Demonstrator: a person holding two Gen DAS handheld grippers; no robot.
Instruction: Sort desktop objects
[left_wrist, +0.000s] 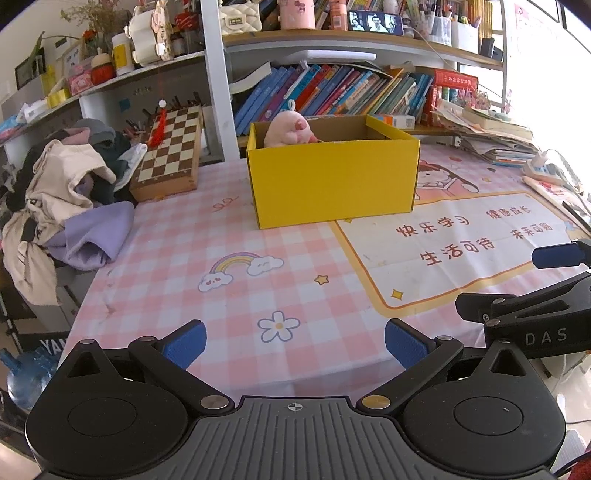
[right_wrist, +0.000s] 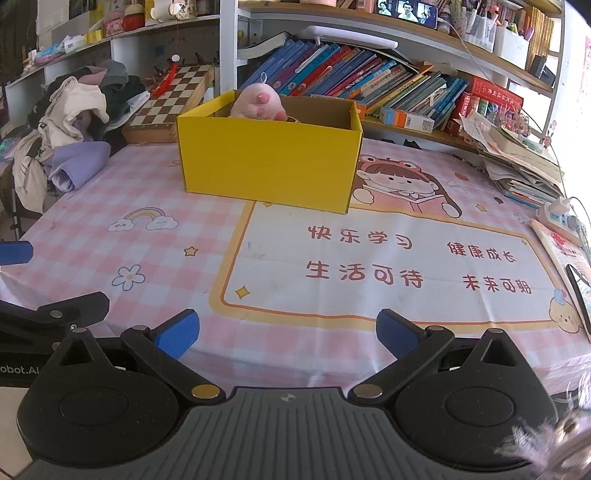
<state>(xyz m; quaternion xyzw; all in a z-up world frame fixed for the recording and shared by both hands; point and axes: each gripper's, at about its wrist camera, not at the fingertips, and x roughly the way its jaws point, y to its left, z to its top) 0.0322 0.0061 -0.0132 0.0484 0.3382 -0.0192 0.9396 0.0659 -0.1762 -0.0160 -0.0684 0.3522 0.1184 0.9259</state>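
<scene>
Left hand-held gripper (left_wrist: 295, 345): fingers apart, empty, low over near edge of surface (left_wrist: 236, 295), well short of box (left_wrist: 332, 177)
Right hand-held gripper (right_wrist: 286, 334): fingers apart, empty, same stand-off from box
Surface in front of box bare; no loose item to sort visible
Plush (left_wrist: 290, 129) already in box, at its far left corner
Judgement: sorting likely finished or between picks; keep both grippers wide, level, clear of box; check beside box before reaching
</scene>
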